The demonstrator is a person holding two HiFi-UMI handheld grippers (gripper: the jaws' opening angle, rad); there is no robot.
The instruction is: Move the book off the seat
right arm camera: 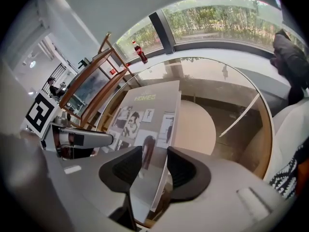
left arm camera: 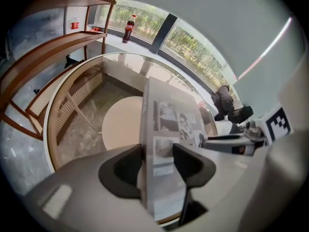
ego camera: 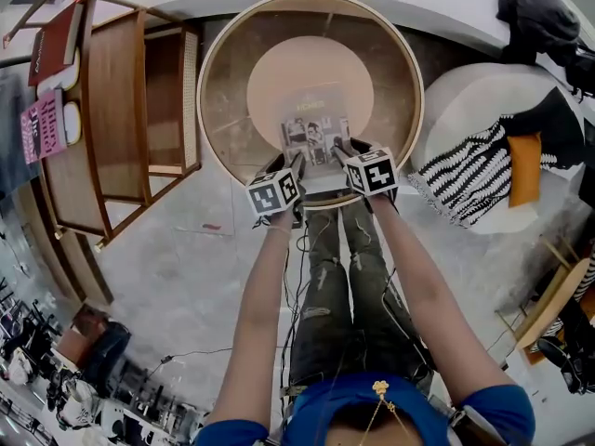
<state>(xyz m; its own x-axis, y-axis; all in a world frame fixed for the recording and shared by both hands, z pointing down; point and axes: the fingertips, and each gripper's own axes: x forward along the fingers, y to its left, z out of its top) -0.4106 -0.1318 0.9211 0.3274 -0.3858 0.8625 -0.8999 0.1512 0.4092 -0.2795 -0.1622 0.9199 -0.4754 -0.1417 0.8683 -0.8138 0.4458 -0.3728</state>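
A grey book point(ego camera: 314, 136) with black-and-white photos on its cover lies flat over the near part of a round glass table point(ego camera: 209, 72) with a wooden rim. My left gripper point(ego camera: 296, 167) is shut on the book's near left corner, its pads on either side of the thick spine point(left arm camera: 145, 129). My right gripper point(ego camera: 340, 149) is shut on the near right corner, pads across the page edge point(right arm camera: 161, 144). In the left gripper view the book point(left arm camera: 169, 124) runs away from the left gripper point(left arm camera: 157, 166). Whether the book touches the glass I cannot tell.
A white round seat point(ego camera: 465, 110) with a striped cloth point(ego camera: 469, 179) stands to the right. A wooden shelf unit point(ego camera: 112, 110) stands left of the table. A cola bottle point(left arm camera: 129, 29) stands on the far sill. A dark bag point(ego camera: 539, 12) lies at the top right.
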